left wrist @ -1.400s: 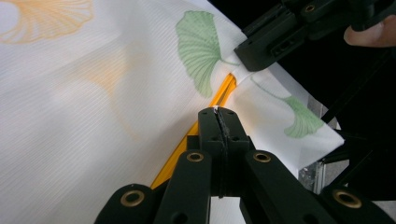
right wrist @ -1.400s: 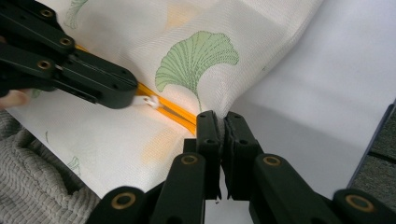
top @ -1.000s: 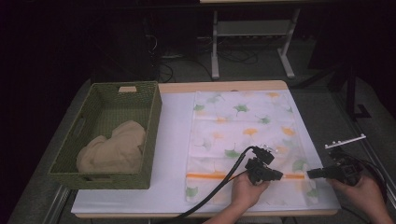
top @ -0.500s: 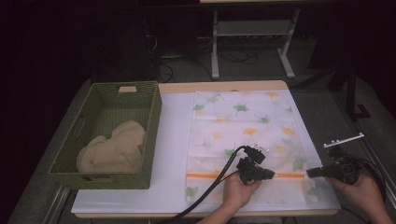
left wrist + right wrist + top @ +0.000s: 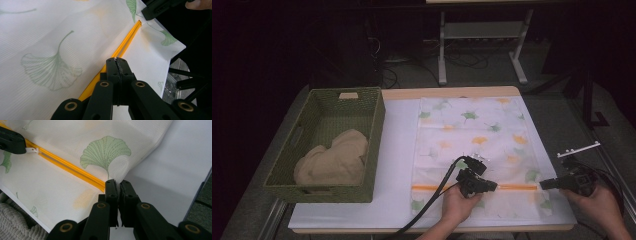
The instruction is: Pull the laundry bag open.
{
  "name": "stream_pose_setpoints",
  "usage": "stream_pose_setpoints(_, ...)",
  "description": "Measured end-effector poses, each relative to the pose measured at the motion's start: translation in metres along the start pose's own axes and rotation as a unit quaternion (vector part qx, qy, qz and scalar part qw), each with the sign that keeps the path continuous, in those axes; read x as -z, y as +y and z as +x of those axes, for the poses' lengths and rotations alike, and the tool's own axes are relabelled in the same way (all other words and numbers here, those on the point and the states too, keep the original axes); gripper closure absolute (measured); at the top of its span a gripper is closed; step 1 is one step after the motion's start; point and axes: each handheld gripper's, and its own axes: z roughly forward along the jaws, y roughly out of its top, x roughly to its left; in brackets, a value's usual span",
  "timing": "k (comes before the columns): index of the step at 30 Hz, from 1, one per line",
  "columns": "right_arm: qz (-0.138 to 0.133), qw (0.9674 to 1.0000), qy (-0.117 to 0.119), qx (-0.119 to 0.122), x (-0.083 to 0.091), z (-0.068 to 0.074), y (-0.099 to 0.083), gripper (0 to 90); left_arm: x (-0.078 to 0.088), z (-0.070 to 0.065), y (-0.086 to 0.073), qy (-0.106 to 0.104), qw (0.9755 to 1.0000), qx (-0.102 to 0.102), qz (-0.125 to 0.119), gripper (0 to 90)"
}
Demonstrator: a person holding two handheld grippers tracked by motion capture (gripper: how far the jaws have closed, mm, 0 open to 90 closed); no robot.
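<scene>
A white mesh bag printed with ginkgo leaves lies flat on the white-covered table. An orange zipper runs across its near end. My left gripper lies over the zipper, jaws pointing right and shut on the white zipper pull. In the left gripper view its closed jaws sit right on the orange zipper. My right gripper is at the bag's right edge. It is shut on the cloth where the zipper ends.
A green woven basket stands at the table's left with a beige cloth bunched inside. The left gripper's cable trails off the front edge. A metal rack stands on the floor behind the table.
My left gripper has slid to the left along the zipper, away from the right gripper. The right gripper has stayed put on the bag's edge.
</scene>
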Motion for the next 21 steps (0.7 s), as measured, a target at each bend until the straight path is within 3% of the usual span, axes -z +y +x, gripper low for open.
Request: stream_pose_setpoints(21, 0.003, 1.0, -0.008, 0.0, -0.001, -0.001, 0.003, 85.4, 0.037, 0.02, -0.021, 0.021, 0.9995, 0.02, -0.013, 90.0)
